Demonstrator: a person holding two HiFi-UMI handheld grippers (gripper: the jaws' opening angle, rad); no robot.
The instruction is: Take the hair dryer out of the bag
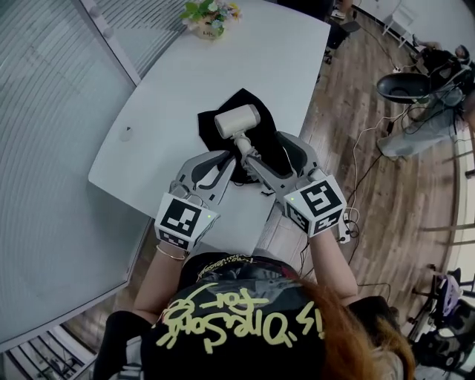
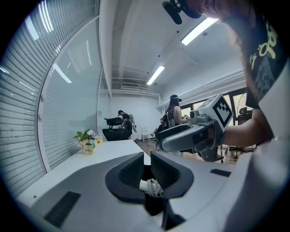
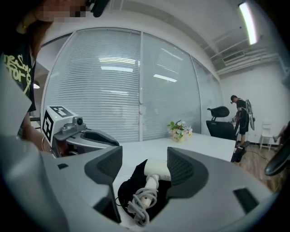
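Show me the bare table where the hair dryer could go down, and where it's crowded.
The widest bare table lies between the black bag and the flower pot. A second patch lies left of the bag, toward the small object. Crowded: the near edge, where the left gripper, right gripper and the hair dryer on the bag meet.

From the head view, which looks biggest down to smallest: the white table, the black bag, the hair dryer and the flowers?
1. white table
2. black bag
3. hair dryer and flowers: they look about alike, and the flowers sit farther away, so I won't rank them.
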